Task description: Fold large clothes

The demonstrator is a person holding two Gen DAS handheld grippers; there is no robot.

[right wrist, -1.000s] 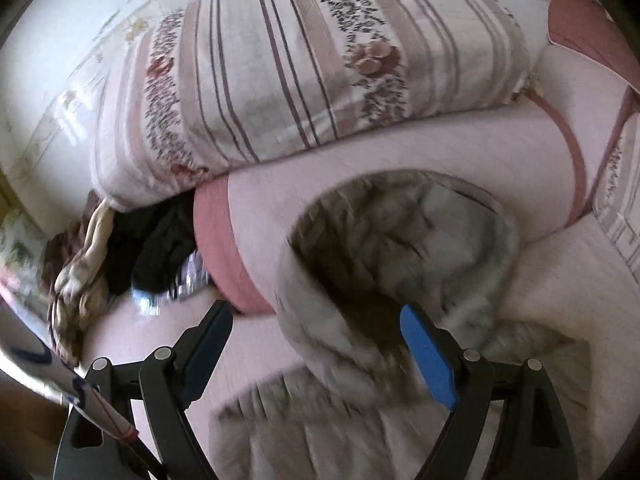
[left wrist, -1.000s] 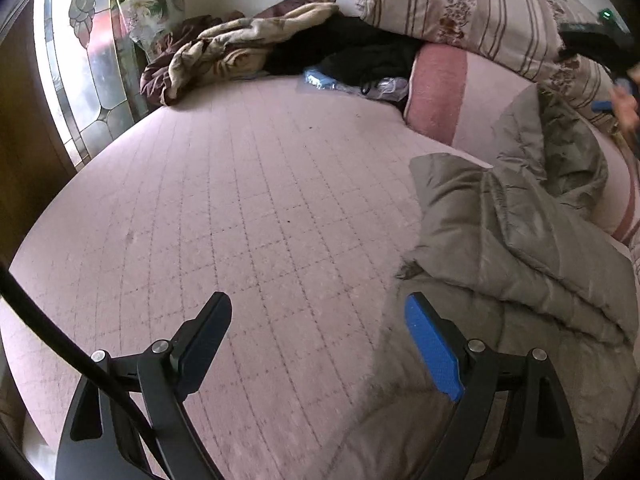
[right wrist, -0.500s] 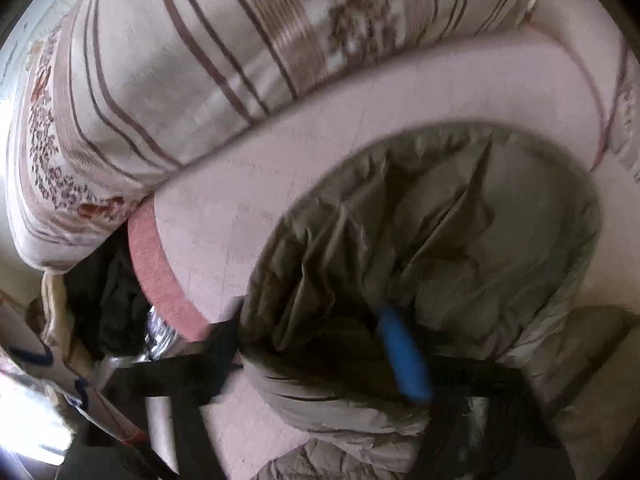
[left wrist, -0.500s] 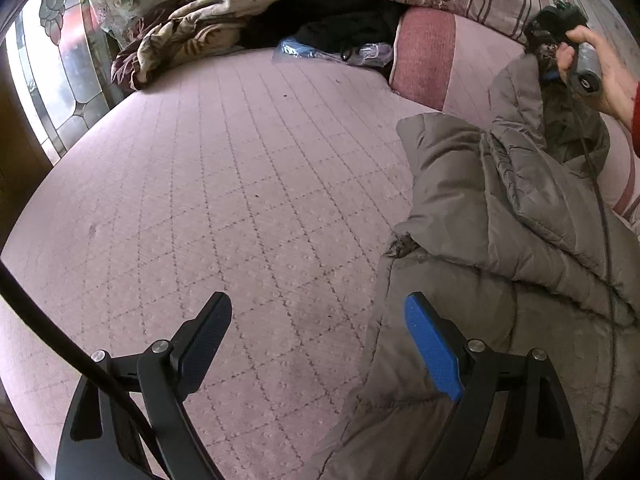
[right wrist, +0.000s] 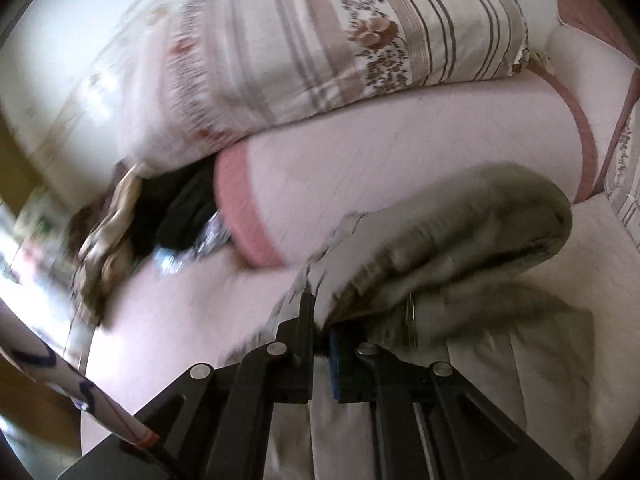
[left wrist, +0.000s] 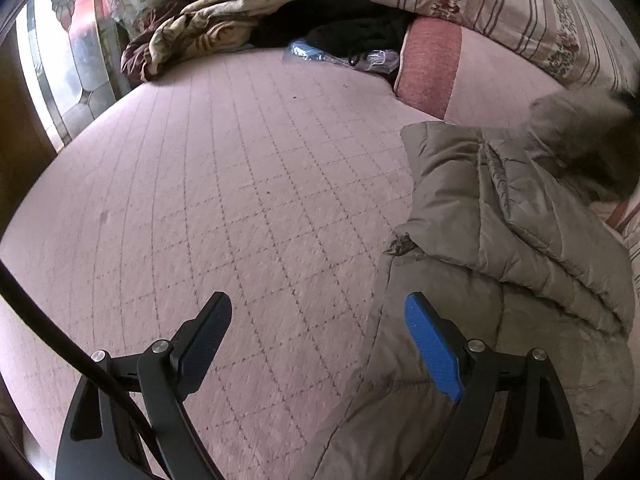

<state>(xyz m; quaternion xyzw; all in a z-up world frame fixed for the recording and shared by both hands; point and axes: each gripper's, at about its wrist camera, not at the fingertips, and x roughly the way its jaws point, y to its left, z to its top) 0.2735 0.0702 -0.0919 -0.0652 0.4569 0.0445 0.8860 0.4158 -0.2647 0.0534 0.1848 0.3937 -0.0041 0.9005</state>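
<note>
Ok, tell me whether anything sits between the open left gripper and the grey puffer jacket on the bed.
Nothing visible does. The left gripper hangs open over the pink quilted bedspread, its blue finger already above the grey puffer jacket edge. The right gripper is shut on the jacket's hood.

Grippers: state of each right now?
Left gripper: open, nothing between its fingers.
Right gripper: shut on the hood edge of the grey-olive quilted puffer jacket.

The jacket (left wrist: 516,216) is puffy, matt, quilted cloth; the bed (left wrist: 224,184) beneath it wears soft, stitched pink fabric; nearby glass (left wrist: 68,60) shines glossy.
</note>
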